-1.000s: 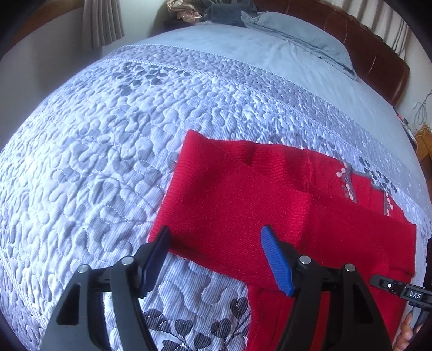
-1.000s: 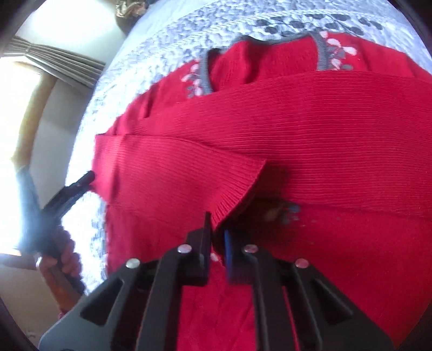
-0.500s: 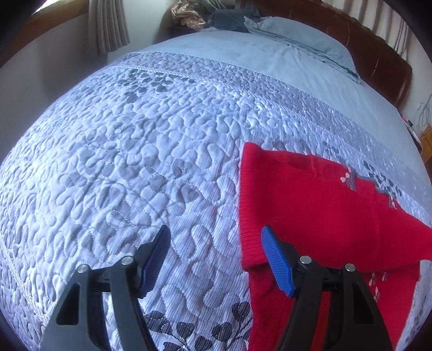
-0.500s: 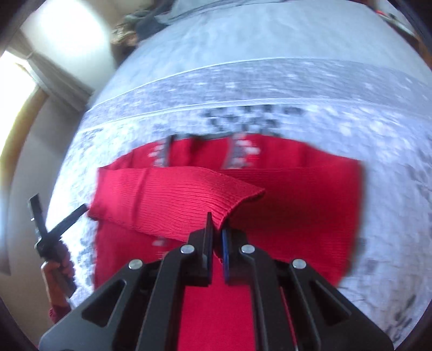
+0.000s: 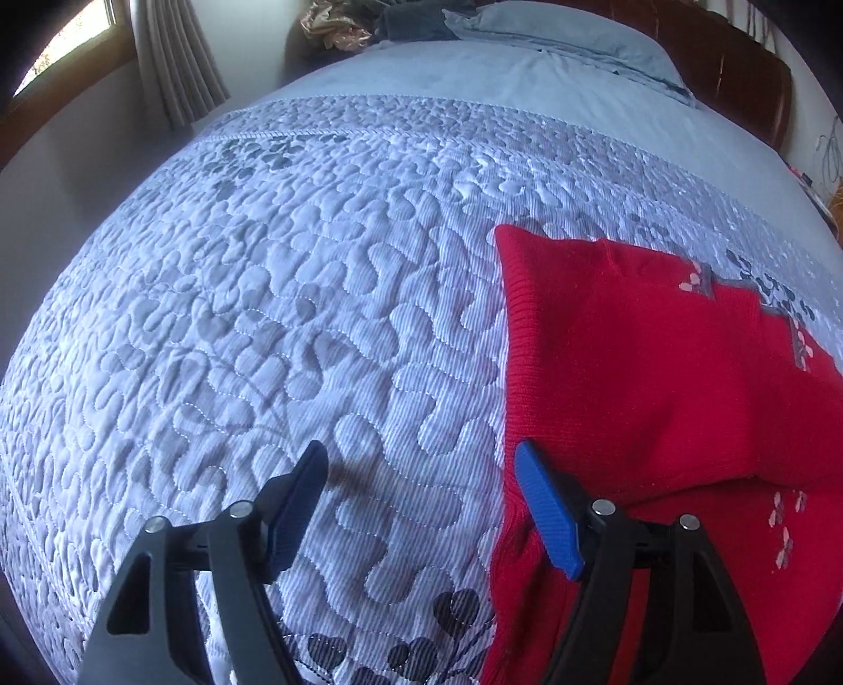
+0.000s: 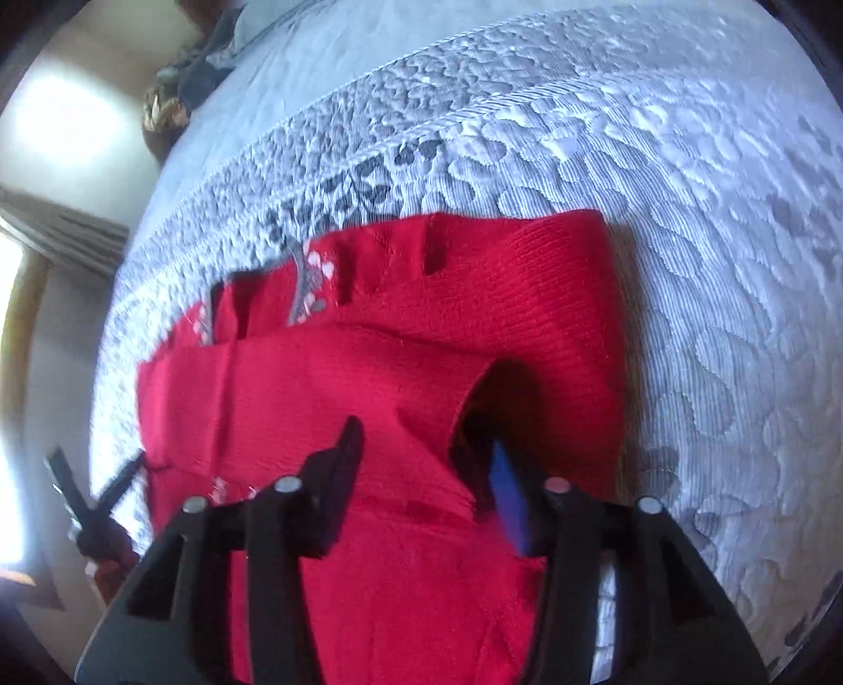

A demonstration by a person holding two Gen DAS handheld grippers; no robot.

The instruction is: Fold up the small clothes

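A small red knit sweater (image 5: pixel 643 379) with grey collar trim and pink flowers lies on the quilted bed, both sleeves folded across its body. My left gripper (image 5: pixel 421 506) is open and empty over the quilt at the sweater's left edge; its right finger (image 5: pixel 542 516) is at the red fabric. In the right wrist view the sweater (image 6: pixel 400 379) fills the centre. My right gripper (image 6: pixel 427 474) is open just above it, over the cuff of the folded sleeve (image 6: pixel 474 421). The left gripper (image 6: pixel 95 500) shows at the sweater's far left edge.
The grey-white quilted bedspread (image 5: pixel 237 316) covers the bed. A blue pillow (image 5: pixel 569 26) and a brown headboard (image 5: pixel 737 68) are at the far end. A curtain (image 5: pixel 174 58) and window are at the upper left. A pile of clothes (image 5: pixel 337 26) lies by the pillow.
My right gripper opened and let go of the sleeve cuff, which now lies across the sweater. My left gripper swung left, off the sweater, and stayed open.
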